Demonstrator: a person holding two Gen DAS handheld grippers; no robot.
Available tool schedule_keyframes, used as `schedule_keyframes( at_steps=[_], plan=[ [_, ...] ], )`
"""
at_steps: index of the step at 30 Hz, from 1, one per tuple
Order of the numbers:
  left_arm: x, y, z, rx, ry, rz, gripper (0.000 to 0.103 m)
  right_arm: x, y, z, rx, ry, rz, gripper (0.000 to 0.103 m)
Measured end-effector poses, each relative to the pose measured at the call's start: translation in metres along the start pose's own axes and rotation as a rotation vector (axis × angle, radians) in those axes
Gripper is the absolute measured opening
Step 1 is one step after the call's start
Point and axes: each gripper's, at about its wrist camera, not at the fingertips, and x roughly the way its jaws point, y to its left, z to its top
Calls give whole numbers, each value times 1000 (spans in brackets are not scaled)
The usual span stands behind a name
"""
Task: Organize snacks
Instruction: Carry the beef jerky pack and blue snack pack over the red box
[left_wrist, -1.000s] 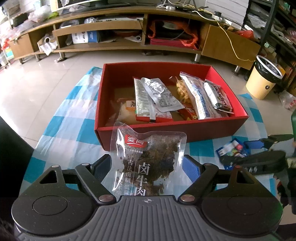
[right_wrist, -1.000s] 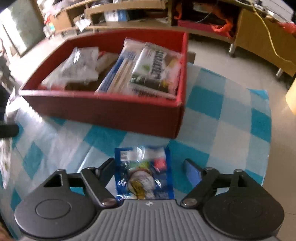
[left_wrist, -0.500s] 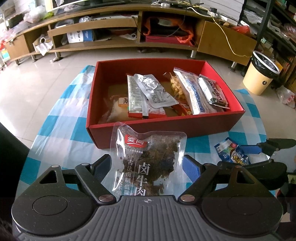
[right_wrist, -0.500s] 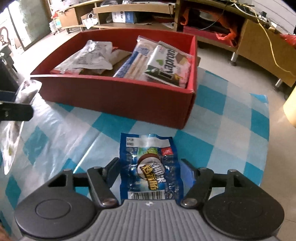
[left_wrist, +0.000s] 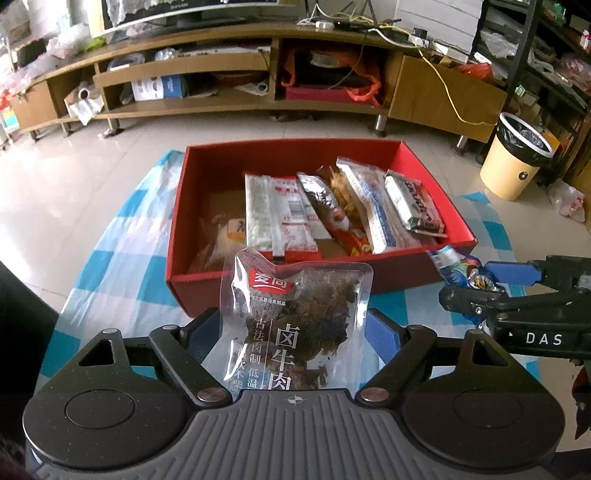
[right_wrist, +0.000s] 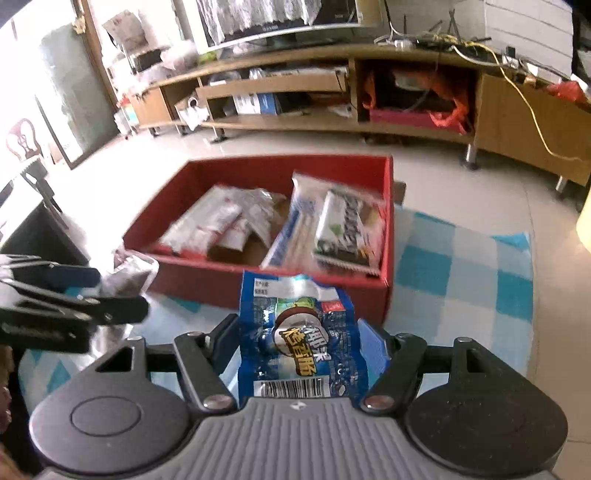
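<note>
Two black plastic grippers each hold up a snack pack over a soft cloth with blue and white squares. The cloth is thin and a bit wrinkled, and it lies flat on a shiny pale tile floor.

On the cloth sits a big red cardboard box with straight walls and an open top. Inside it lie flat, crinkly packs: a silver and red foil bag, a long white and blue bag, and a shiny dark and white wrapper on the right side.

The left gripper is clamped on a clear plastic pouch of dark brown meat. This smooth, see-through pouch has a red label. Its blue pads press on both side edges, and it stands up just in front of the near wall of the box.

The right gripper is smaller in the left view, off to the right. Its jaws have just been closing, and now they squeeze a small blue crinkly snack packet with a white barcode. The packet bulges a little between the pads and is lifted near the box's near right corner.
</note>
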Motion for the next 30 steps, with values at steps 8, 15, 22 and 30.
schedule_keyframes(
  at_steps=[8, 15, 22, 30],
  plan=[
    [-3, -6, 9, 4, -25, -4, 87, 1, 6, 14, 8, -43, 18, 68],
    [-4, -4, 14, -11, -36, -6, 87, -6, 4, 20, 46, -76, 54, 68],
    [-5, -4, 19, -18, -46, -6, 87, -10, 2, 29, 84, -115, 82, 68],
    [-3, -5, 38, -25, -81, 2, 87, -3, 3, 47, 120, -162, 85, 68]
  ],
)
